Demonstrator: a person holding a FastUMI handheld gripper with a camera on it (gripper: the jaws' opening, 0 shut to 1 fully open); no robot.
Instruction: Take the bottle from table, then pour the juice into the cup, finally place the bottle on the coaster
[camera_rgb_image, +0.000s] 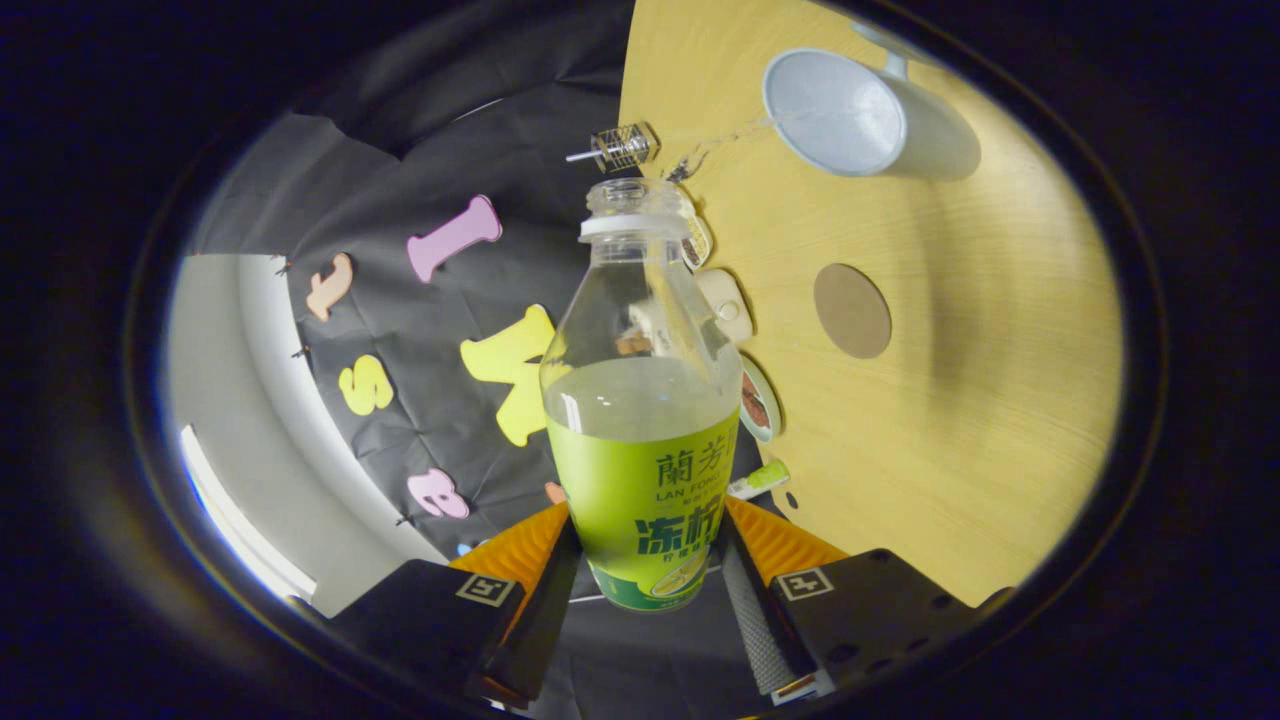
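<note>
Gripping the clear plastic bottle with the green label (640, 400) low on its body, the tongs (645, 585) are closed on it, one finger pressing each side of the label, so the neck and open mouth stand free ahead of them. The bottle's cap is off and pale juice fills it to about the top of the label. The whole scene sits rolled to one side: the light wooden desk (980, 400) stands like a wall beside the bottle, which suggests the bottle is being tipped toward the white mug-shaped cup (850, 115) lying beyond its mouth. A thin glinting streak runs between the bottle's mouth and the cup's rim and looks like a stream of liquid, though it is too fine to be sure. I judge this to be the pouring step, with the low grip chosen to keep the fingers clear of the spout and give leverage for the tilt. The round brown coaster (852, 311) lies bare on the desk, apart from the cup and nearer the bottle's shoulder, waiting as the final resting place. Small oddments cluster just behind the bottle on the desk's edge, among them a roll of tape (760, 402) and a small wire cage-like item (622, 146); they are close enough to be knocked when setting down.
</note>
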